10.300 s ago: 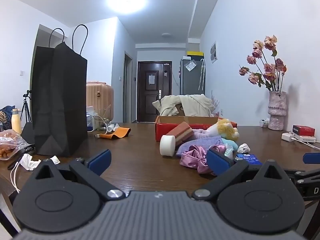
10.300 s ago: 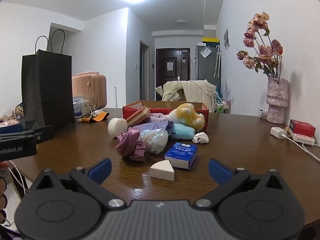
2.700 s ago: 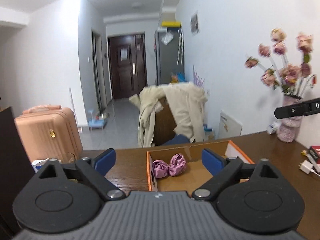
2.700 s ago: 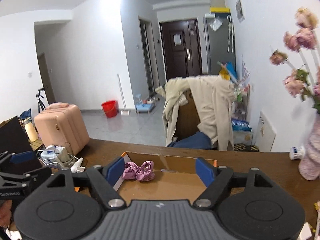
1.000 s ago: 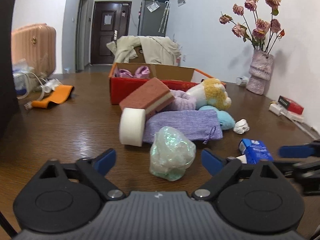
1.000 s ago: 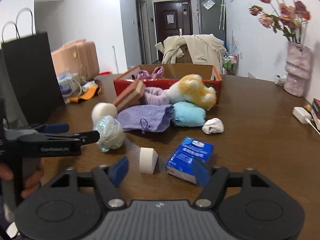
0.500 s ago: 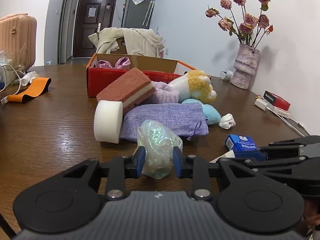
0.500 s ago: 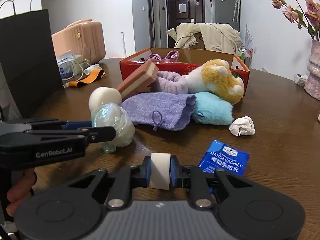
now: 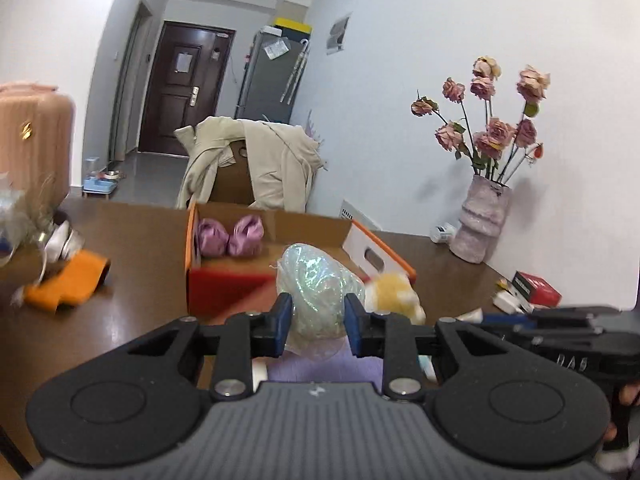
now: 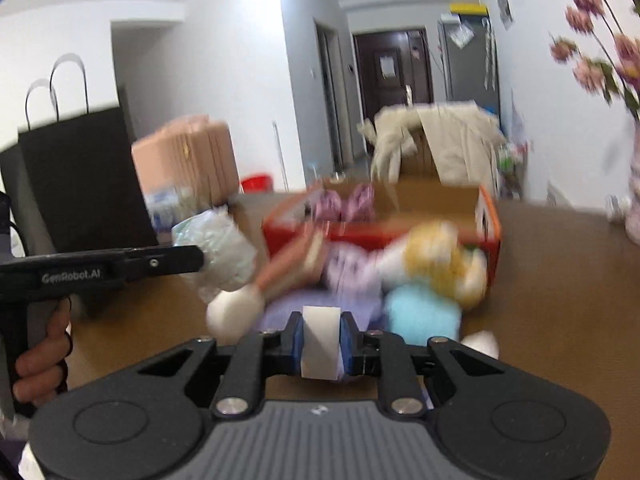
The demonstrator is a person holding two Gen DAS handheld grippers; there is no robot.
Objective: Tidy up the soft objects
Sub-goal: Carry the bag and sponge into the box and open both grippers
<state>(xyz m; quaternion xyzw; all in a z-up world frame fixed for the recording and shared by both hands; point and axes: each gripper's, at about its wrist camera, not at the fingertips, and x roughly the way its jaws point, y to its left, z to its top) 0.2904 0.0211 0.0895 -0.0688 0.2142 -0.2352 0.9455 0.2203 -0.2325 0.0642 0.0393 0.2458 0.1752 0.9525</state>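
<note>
Left tongs point(image 9: 314, 322): blue pads pinching an iridescent crumpled bag point(image 9: 318, 288), which bulges above and below the pads, lifted off the worktop point(image 9: 132, 248). Right tongs point(image 10: 321, 340): pads pinching a white foam wedge point(image 10: 321, 342), upright between them and likewise clear of the worktop. Beyond both: a pile of soft goods, comprising a lilac cloth point(image 10: 280, 312), white foam cylinder point(image 10: 234, 314), pale blue plush point(image 10: 422, 316) and yellow-and-white plush toy point(image 10: 440, 264), lying just before the red cardboard box point(image 9: 228, 286); within the box, a pink scrunchie point(image 9: 230, 236) at its far left corner. Left view alone shows the flower vase point(image 9: 482, 220) whole and a red packet point(image 9: 534, 288); right view alone shows the black paper bag point(image 10: 80, 184) and the hand point(image 10: 44, 360) gripping the left tool's handle. The right view is heavily motion-blurred, so the pile's outlines are uncertain; in the left view the pile is largely hidden behind the tongs.
</note>
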